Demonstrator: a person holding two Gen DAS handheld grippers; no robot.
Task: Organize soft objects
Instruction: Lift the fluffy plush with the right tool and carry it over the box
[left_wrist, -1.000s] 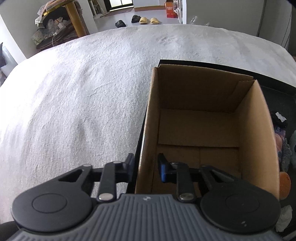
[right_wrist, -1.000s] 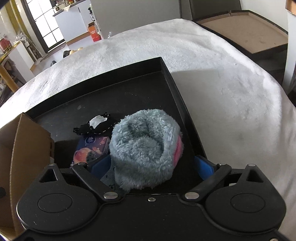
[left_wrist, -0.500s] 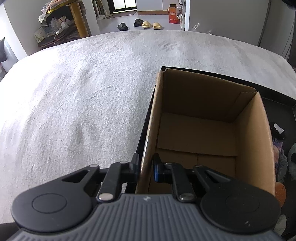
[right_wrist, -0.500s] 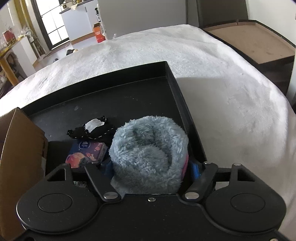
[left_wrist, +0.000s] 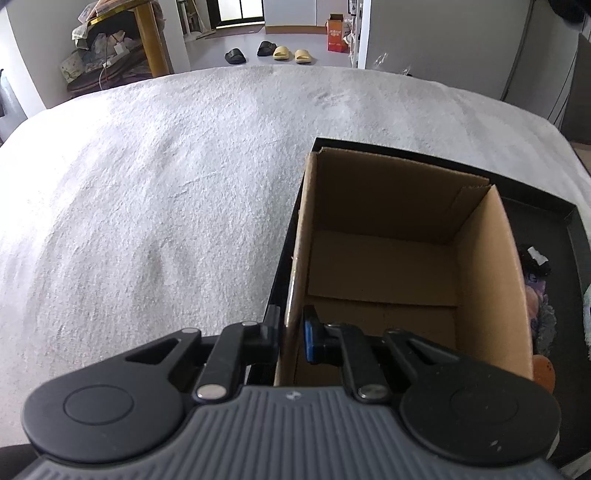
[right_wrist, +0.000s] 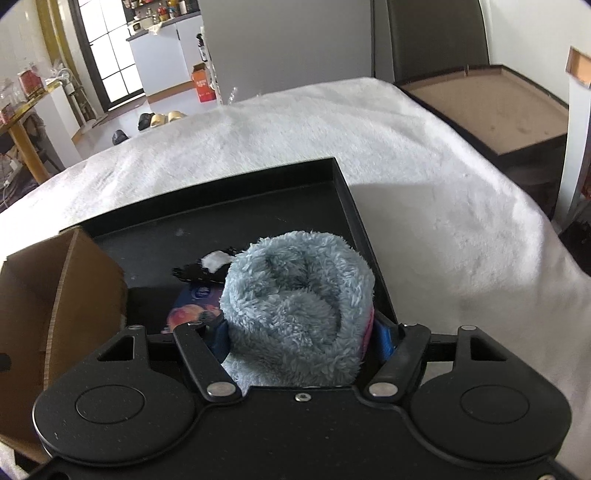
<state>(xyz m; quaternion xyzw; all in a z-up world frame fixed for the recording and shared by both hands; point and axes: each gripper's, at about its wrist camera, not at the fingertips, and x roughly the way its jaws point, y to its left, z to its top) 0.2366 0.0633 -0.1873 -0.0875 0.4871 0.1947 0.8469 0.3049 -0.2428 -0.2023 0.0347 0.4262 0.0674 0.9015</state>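
White fleecy bedding carries a black tray where the right gripper, jaws closing, squeezes the fluffy blue roll, light and squashy, best pinched mid-bulk, while the left gripper clamps the cardboard box wall.

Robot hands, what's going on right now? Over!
Left gripper shut on cardboard box wall. Right gripper closing on fluffy blue roll, pads pressing. Box empty, nothing blocking. Over.
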